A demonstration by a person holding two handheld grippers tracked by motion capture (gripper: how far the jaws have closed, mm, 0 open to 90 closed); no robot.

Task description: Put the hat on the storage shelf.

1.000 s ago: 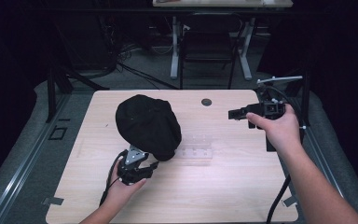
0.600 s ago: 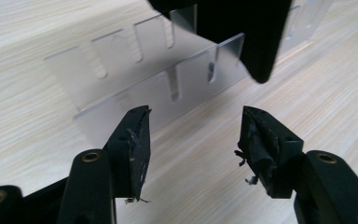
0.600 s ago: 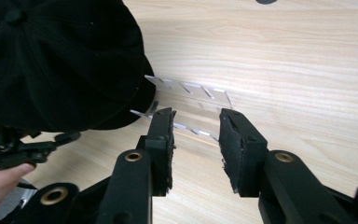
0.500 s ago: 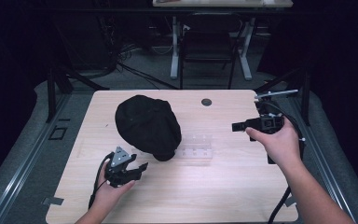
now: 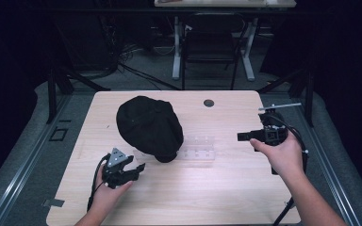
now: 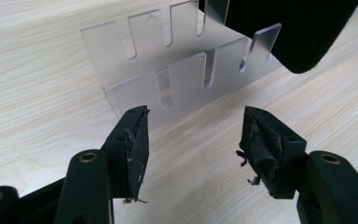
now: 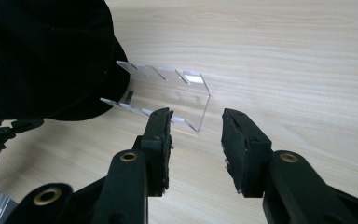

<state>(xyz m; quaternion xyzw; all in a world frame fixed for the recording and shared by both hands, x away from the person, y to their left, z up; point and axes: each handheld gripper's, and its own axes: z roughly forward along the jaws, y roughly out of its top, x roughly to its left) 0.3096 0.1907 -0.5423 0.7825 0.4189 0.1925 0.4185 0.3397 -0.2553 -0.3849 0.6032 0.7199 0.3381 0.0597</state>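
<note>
A black cap (image 5: 148, 125) rests on the left end of a clear slotted acrylic rack (image 5: 199, 147) in the middle of the wooden table (image 5: 217, 197). My left gripper (image 5: 139, 168) is low at the front left, just short of the cap's brim. Its jaws have just been opening and stand open and empty, aimed at the rack (image 6: 177, 79) with the cap (image 6: 303, 28) at the upper right. My right gripper (image 5: 239, 136) hovers right of the rack and points left. Its jaws have also just been opening, and nothing is between them. Ahead of it lie the rack (image 7: 168, 93) and the cap (image 7: 46, 56).
A round cable hole (image 5: 209, 102) sits near the table's far edge. Behind the table stand a dark chair (image 5: 212, 47) and white desk legs (image 5: 176, 52), with cables on the floor. Bare wood lies along the front and right of the table.
The left gripper has drawn back leftward from the cap's brim and its jaws have spread. The right gripper has come down and nearer, still pointing left at the rack.
</note>
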